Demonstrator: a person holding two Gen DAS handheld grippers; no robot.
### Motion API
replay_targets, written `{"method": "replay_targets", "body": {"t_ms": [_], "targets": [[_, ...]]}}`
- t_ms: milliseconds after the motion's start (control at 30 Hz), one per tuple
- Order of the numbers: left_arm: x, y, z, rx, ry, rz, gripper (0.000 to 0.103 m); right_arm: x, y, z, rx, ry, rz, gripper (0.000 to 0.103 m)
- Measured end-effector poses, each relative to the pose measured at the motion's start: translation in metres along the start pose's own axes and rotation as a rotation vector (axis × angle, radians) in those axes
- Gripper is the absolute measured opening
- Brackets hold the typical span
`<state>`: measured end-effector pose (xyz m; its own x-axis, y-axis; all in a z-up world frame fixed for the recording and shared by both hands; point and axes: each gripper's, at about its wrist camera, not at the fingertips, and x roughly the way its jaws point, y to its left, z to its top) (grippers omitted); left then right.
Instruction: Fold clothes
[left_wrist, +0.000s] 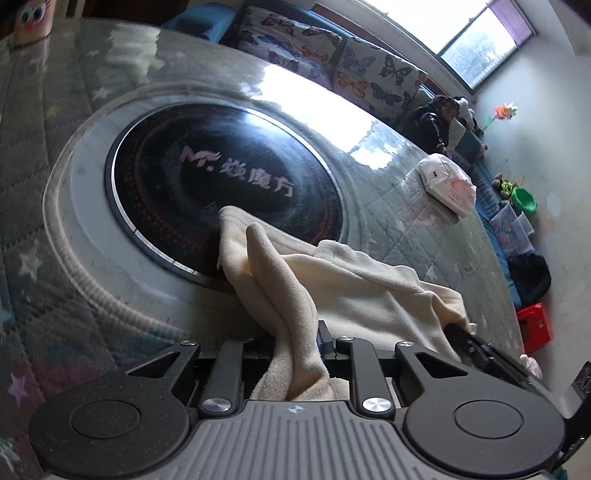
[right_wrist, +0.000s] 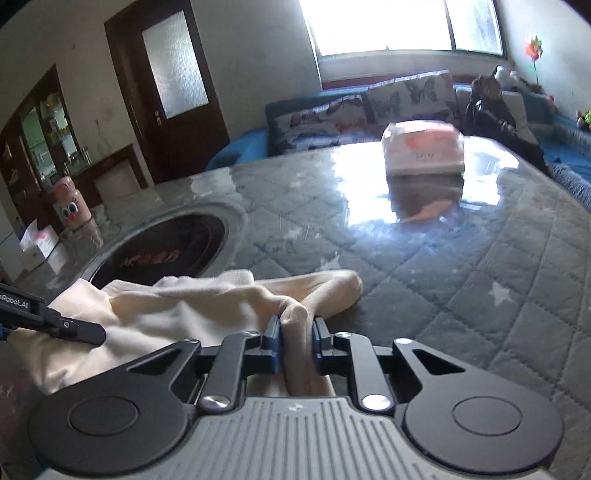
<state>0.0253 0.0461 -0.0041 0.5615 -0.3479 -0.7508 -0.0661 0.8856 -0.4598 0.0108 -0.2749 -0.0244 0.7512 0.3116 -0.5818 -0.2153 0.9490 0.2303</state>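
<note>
A cream fleece garment (left_wrist: 354, 284) lies bunched on the glass-topped table, partly over the black round hotplate (left_wrist: 221, 184). My left gripper (left_wrist: 295, 347) is shut on a fold of it that runs between the fingers. At the right edge of the left wrist view the right gripper (left_wrist: 476, 343) holds another corner. In the right wrist view the same cream garment (right_wrist: 192, 310) spreads to the left, and my right gripper (right_wrist: 295, 339) is shut on a thick fold between its blue pads. The left gripper (right_wrist: 74, 328) reaches in from the left edge onto the cloth.
A plastic-wrapped tissue pack (right_wrist: 424, 151) sits far across the table. A pink cartoon-faced container (right_wrist: 72, 206) stands at the far left. A butterfly-print sofa (left_wrist: 332, 55) runs behind the table, with a seated person (left_wrist: 439, 122) on it. A red stool (left_wrist: 535, 325) stands on the floor.
</note>
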Motion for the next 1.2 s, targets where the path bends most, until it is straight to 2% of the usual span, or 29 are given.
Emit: {"method": "replay_targets", "body": {"t_ms": [200,433,733,867,1033,1100,1167,1200], "targets": [[0.002,-0.034,0.006,0.096,-0.011,-0.045,0.018,-0.034,-0.003,0.018,-0.019,-0.09,-0.028,0.013],[0.023,-0.091,0.014,0.209,-0.009,-0.11,0.018,-0.056,-0.03,0.04,-0.054,-0.149,-0.145,0.013],[0.054,-0.155,0.023,0.304,-0.027,-0.186,0.018,-0.069,-0.073,0.061,-0.051,-0.19,-0.301,0.013],[0.072,-0.168,0.021,0.316,0.012,-0.211,0.019,-0.062,-0.092,0.058,-0.021,-0.162,-0.337,0.013],[0.095,-0.165,0.012,0.298,0.127,-0.206,0.02,-0.045,-0.113,0.045,0.023,-0.086,-0.364,0.013],[0.102,-0.16,0.008,0.301,0.155,-0.182,0.024,-0.043,-0.114,0.041,0.026,-0.077,-0.377,0.017],[0.105,-0.154,0.006,0.298,0.161,-0.163,0.03,-0.043,-0.112,0.037,0.024,-0.075,-0.391,0.024],[0.103,-0.152,0.006,0.299,0.154,-0.163,0.032,-0.042,-0.111,0.035,0.023,-0.074,-0.399,0.024]]}}
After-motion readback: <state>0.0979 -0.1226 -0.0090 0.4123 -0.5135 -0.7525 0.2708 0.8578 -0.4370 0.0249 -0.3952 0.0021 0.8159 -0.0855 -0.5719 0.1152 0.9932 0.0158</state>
